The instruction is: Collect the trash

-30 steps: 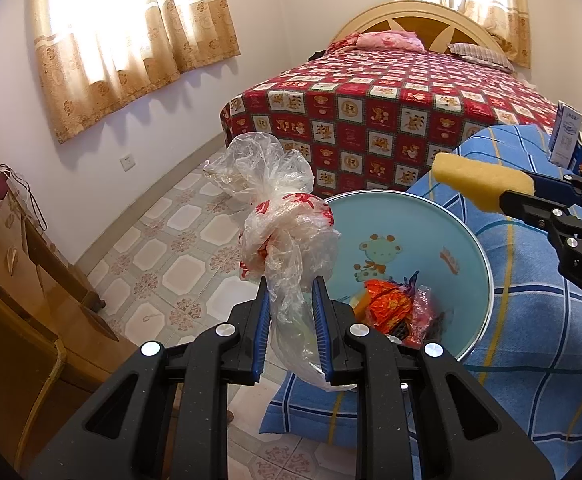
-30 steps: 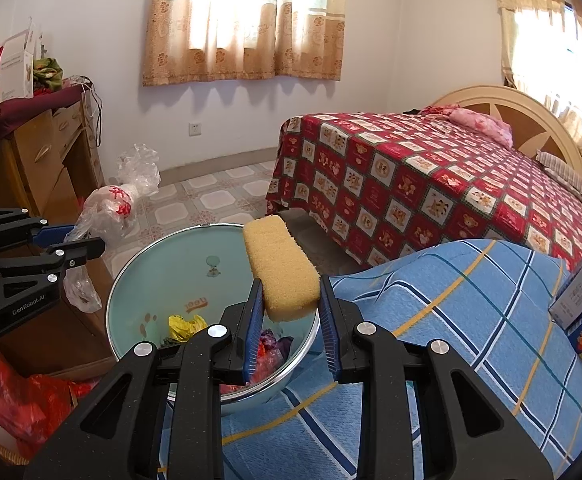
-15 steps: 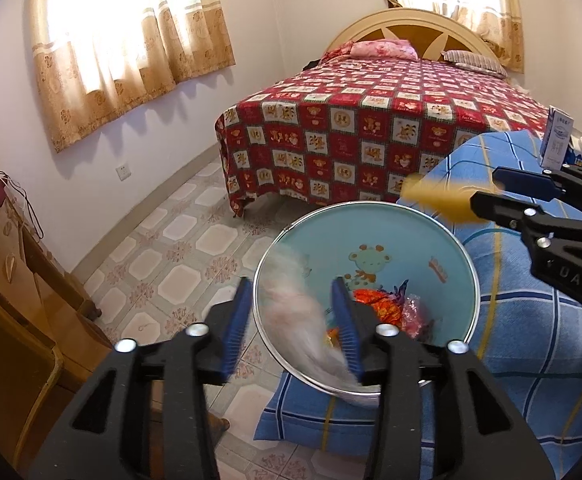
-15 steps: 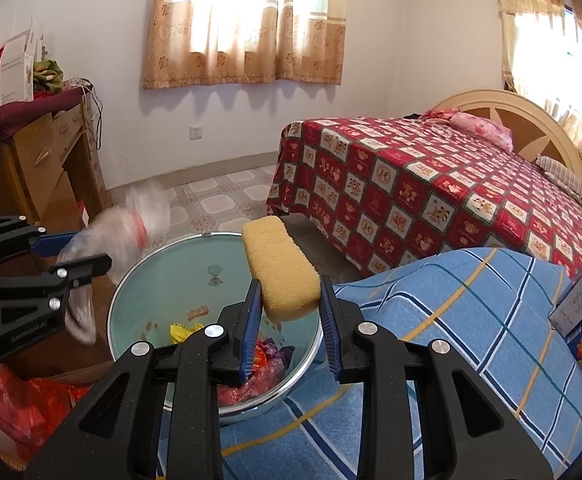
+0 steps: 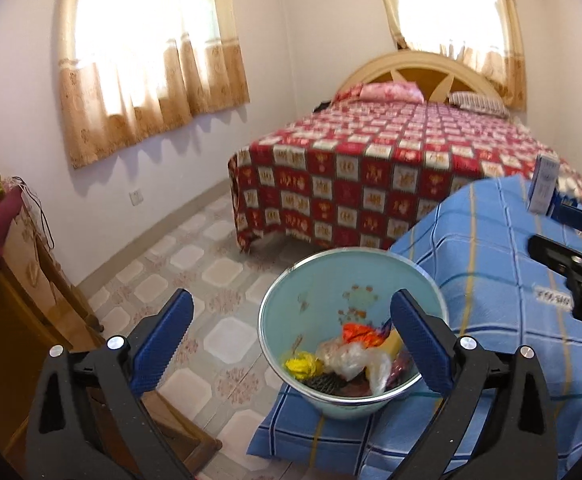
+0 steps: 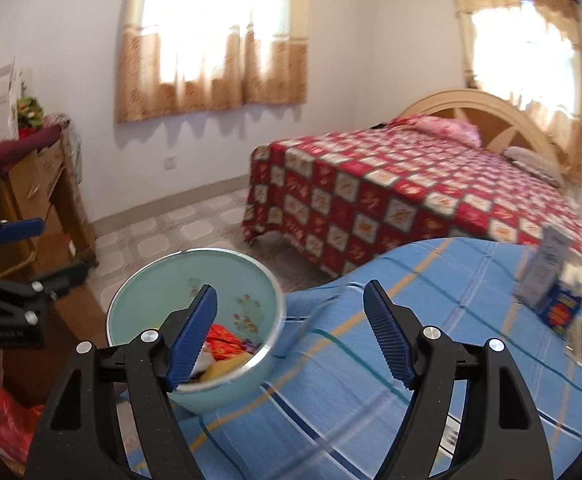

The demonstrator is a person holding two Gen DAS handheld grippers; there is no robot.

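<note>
Checked bed (image 5: 371, 168) behind trash basin (image 5: 291, 300)

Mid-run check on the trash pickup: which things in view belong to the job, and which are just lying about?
Part of the job:
- light blue basin
- clear plastic bag, yellow sponge, wrappers inside it
- left hand-held gripper and right hand-held gripper, both open with nothing between the jaws

Just lying about:
- bed
- blue checked cloth
- boxes
- wooden dresser

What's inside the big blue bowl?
The bowl holds trash: a crumpled clear plastic bag, a yellow sponge, an orange-red wrapper, a yellow scrap and something dark below. Whatever lies under that pile is covered.
</note>
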